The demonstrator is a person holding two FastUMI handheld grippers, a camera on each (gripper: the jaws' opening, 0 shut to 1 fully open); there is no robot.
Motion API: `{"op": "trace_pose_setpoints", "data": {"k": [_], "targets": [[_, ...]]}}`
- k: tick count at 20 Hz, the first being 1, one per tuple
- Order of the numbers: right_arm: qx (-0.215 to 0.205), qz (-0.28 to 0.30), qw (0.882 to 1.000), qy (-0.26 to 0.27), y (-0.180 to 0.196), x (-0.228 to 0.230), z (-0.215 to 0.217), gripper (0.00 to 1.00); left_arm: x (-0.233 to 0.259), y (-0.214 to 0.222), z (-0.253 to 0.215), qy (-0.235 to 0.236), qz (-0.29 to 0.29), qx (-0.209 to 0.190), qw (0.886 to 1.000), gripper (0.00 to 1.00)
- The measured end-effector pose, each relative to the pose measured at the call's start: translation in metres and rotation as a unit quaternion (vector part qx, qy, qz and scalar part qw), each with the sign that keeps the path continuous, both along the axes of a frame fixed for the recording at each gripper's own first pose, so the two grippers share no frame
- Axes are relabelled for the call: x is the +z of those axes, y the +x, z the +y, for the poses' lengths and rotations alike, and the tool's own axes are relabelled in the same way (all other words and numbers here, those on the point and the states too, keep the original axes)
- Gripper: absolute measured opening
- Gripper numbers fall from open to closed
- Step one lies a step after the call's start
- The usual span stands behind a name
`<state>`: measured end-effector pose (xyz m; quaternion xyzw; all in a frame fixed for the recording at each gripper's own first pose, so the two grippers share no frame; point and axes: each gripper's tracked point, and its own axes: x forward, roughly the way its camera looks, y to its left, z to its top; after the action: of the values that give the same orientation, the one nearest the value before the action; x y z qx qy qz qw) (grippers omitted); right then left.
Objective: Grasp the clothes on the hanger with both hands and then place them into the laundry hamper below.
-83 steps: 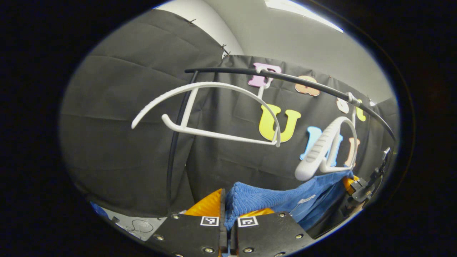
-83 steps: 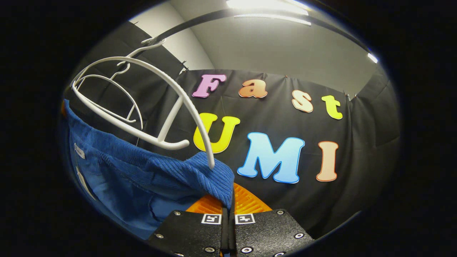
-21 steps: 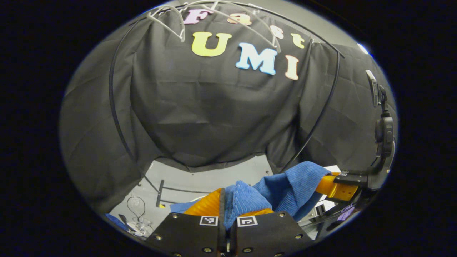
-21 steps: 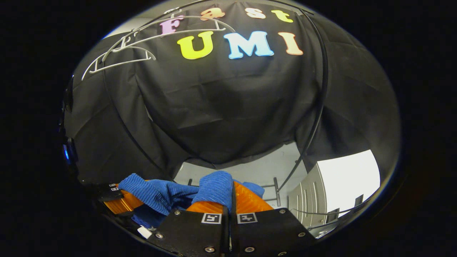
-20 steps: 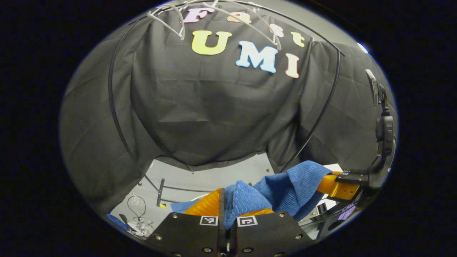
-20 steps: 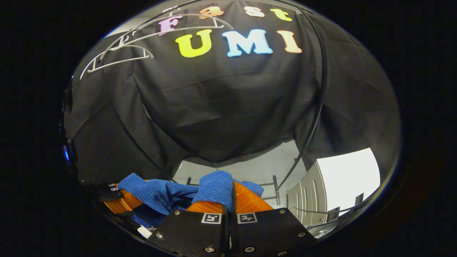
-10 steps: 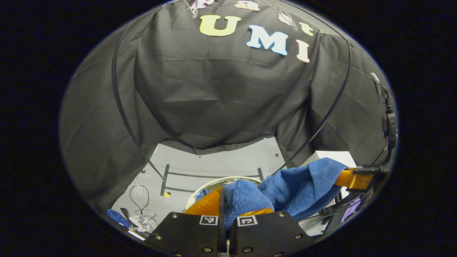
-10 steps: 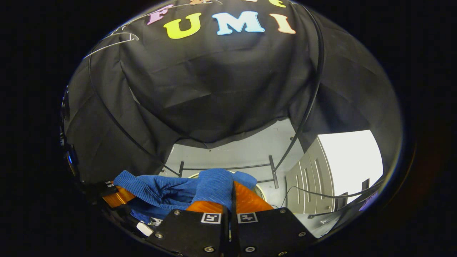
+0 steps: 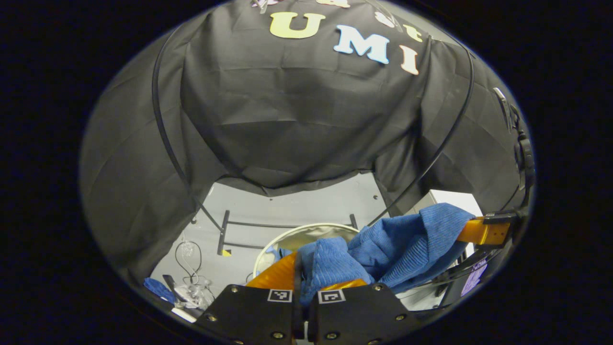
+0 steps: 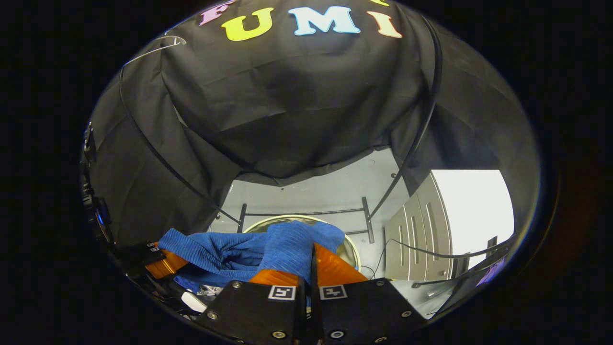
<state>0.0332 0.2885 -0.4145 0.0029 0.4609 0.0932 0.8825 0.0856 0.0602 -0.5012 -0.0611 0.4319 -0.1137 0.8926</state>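
A blue ribbed garment (image 9: pixel 383 249) is stretched between my two grippers. My left gripper (image 9: pixel 299 273) is shut on one bunched end of it. In the left gripper view the cloth runs right to the other gripper's orange fingers (image 9: pixel 479 232). My right gripper (image 10: pixel 311 268) is shut on the other end of the blue garment (image 10: pixel 268 251), which sags left toward the left gripper's orange fingers (image 10: pixel 165 263). Below the cloth lies the round, pale-rimmed laundry hamper (image 9: pixel 306 229), whose rim (image 10: pixel 352 249) also shows past the garment in the right gripper view. A white hanger (image 10: pixel 153 48) hangs bare high up on the left.
The black rack's uprights (image 9: pixel 167 139) and floor bars (image 10: pixel 306 213) frame the hamper on the grey floor. Loose cables and small items (image 9: pixel 187 282) lie at the left. A white cabinet (image 10: pixel 445 225) stands at the right.
Both grippers have come down from the hangers with the garment still gripped. The views have tipped toward the floor, and the hamper's rim now shows under the cloth.
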Motion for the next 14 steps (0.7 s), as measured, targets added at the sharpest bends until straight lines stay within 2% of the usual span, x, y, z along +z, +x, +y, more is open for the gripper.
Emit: {"op": "trace_pose_setpoints", "data": {"k": [8,9,10,12,13,14], "targets": [[0.035,0.032,0.999,0.001,-0.024,-0.005,0.010,0.10,-0.007,-0.018,0.004,0.003,0.004,-0.001,1.000,0.05],[0.038,0.034,0.999,-0.003,-0.026,-0.005,0.008,0.07,-0.008,-0.023,0.008,0.006,0.009,0.003,1.000,0.05],[0.041,0.034,0.999,-0.003,-0.026,-0.005,0.009,0.13,-0.010,-0.030,0.012,0.006,0.013,0.009,1.000,0.05],[0.040,0.033,0.999,0.001,-0.027,-0.001,0.010,0.15,-0.016,-0.038,0.018,0.005,0.024,0.021,0.999,0.05],[0.039,0.033,0.999,0.006,-0.027,0.003,0.010,0.10,-0.019,-0.043,0.019,0.005,0.030,0.027,0.999,0.07],[0.038,0.034,0.999,0.011,-0.027,0.005,0.011,0.18,-0.021,-0.047,0.020,0.003,0.038,0.032,0.999,0.07]]}}
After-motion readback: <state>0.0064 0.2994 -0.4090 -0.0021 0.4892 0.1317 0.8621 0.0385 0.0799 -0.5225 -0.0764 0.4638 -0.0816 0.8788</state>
